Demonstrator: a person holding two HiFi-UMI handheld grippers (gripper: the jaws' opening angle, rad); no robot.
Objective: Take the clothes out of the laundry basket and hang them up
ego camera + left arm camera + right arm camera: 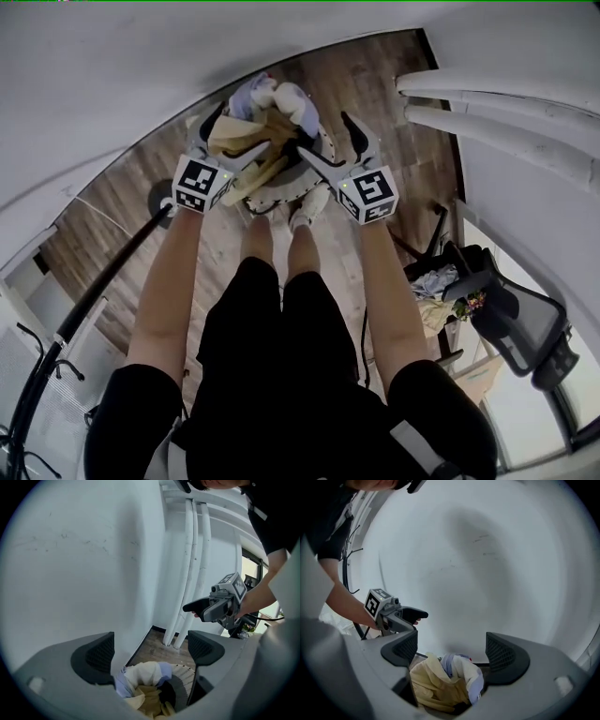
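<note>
A round laundry basket [309, 183] stands on the wooden floor in front of the person's feet. It is piled with clothes: a cream-yellow garment [246, 136] and pale blue and white pieces [281, 96]. My left gripper [234, 141] hovers over the basket's left side, open with nothing between its jaws. My right gripper [323, 134] hangs over the right side, also open and empty. In the left gripper view the clothes [145, 677] lie below the left gripper [150, 653], with the right gripper [220, 606] beyond. The right gripper view shows the yellow garment [436, 684] under the right gripper [452, 653].
A white wall curves behind the basket. White pipes [487, 103] run along the right. A black office chair [520, 323] and clutter [431, 281] sit at the right. A black pole [103, 281] slants across the left. White shoes [309, 206] touch the basket's near rim.
</note>
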